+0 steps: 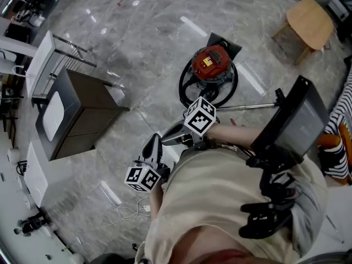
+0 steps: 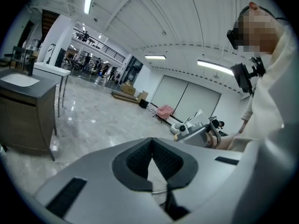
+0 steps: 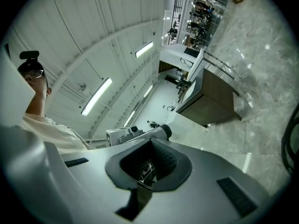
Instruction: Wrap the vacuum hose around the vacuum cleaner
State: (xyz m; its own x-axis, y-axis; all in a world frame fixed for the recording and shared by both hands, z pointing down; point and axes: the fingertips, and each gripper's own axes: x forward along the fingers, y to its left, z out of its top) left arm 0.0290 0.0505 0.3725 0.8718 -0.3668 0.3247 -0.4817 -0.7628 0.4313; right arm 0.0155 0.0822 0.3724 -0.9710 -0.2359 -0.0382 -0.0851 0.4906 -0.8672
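Observation:
The red vacuum cleaner (image 1: 212,64) stands on the grey marble floor ahead of me. Its black hose (image 1: 188,91) lies in loops around its base, and a metal wand (image 1: 250,106) sticks out to the right. Both grippers are held close to my chest, well short of the vacuum. My left gripper (image 1: 153,139) points forward with its jaws shut and nothing between them (image 2: 152,143). My right gripper (image 1: 165,139) points left, also shut and empty (image 3: 150,144). At the right edge of the right gripper view, a dark arc of hose (image 3: 290,146) shows.
A dark cabinet with a white sink (image 1: 71,111) and a white table (image 1: 41,59) stand to the left. A wooden stool (image 1: 311,20) is at the far right. Thin white cables (image 1: 129,210) lie on the floor near my feet. A black device (image 1: 297,120) hangs at my chest.

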